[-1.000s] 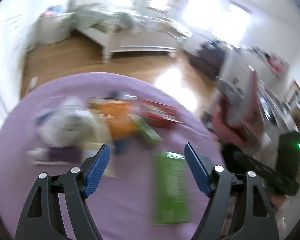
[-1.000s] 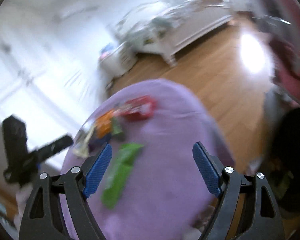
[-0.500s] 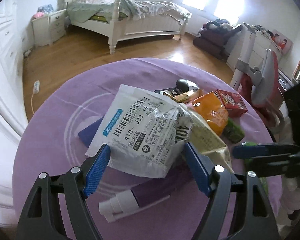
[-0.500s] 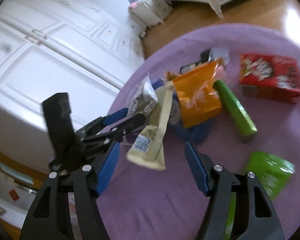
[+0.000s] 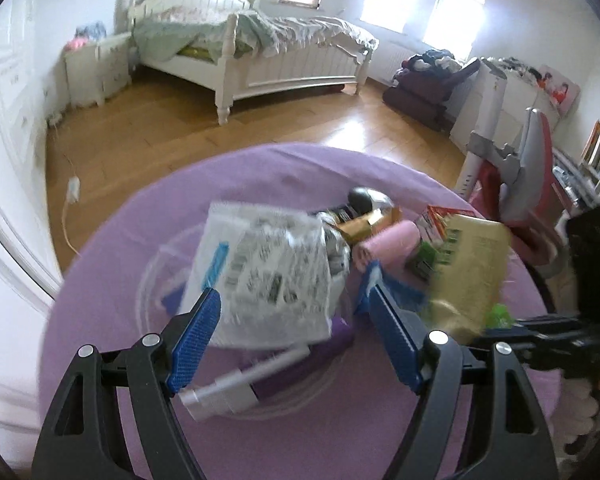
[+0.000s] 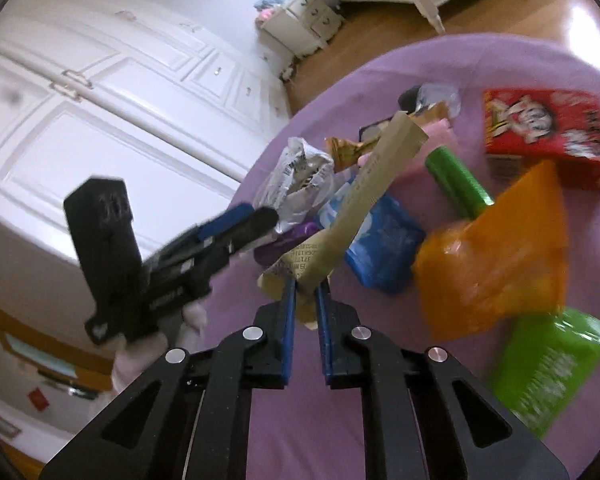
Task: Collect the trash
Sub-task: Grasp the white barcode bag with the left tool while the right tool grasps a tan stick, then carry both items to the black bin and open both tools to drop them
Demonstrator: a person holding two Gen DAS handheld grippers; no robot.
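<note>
A pile of trash lies on a round table with a purple cloth (image 5: 100,360). My right gripper (image 6: 306,300) is shut on a beige wrapper (image 6: 364,200) and holds it up over the pile; the wrapper also shows in the left wrist view (image 5: 468,276). My left gripper (image 5: 296,344) is open, its jaws on either side of a white printed plastic bag (image 5: 264,272). That bag shows crumpled in the right wrist view (image 6: 296,180), beside the left gripper's blue fingers (image 6: 236,216).
On the table lie an orange bag (image 6: 496,256), a red box (image 6: 544,128), a green tube (image 6: 456,180), a green packet (image 6: 552,368), a blue packet (image 6: 384,248), a pink roll (image 5: 388,244) and a purple tube (image 5: 260,376). A bed (image 5: 260,56) stands beyond.
My right gripper has shut on the beige wrapper and lifted it. The orange bag has shifted to the right. My left gripper has stayed open around the white bag.
</note>
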